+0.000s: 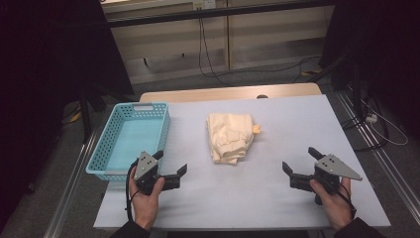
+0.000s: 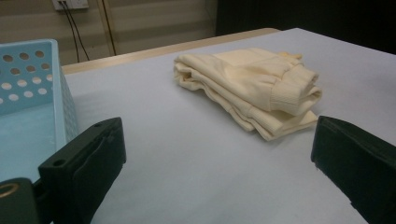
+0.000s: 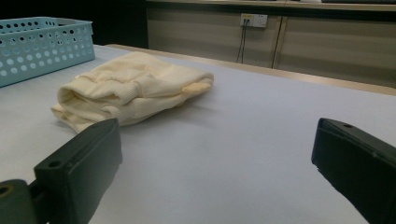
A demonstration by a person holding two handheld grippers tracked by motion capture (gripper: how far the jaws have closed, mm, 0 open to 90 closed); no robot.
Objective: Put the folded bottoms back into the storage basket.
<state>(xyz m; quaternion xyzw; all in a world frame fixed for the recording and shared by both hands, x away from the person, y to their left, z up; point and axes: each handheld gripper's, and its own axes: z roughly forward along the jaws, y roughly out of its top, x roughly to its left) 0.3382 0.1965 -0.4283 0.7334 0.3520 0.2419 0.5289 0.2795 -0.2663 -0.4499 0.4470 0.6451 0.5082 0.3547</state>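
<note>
A folded cream garment (image 1: 229, 137) with ribbed cuffs lies in the middle of the pale table (image 1: 277, 198). It shows ahead in the left gripper view (image 2: 252, 86) and in the right gripper view (image 3: 133, 86). My left gripper (image 1: 172, 162) rests near the front left, beside the basket, jaws wide apart with nothing between them (image 2: 215, 158). My right gripper (image 1: 300, 159) sits at the front right, also open and empty (image 3: 215, 158). Both point toward the garment from a distance.
A light blue perforated basket (image 1: 107, 148) stands empty at the table's left side, right next to my left gripper (image 2: 28, 74) (image 3: 44, 46). Cables (image 1: 208, 59) hang down the far wall behind the table. Bare table surface lies between the grippers.
</note>
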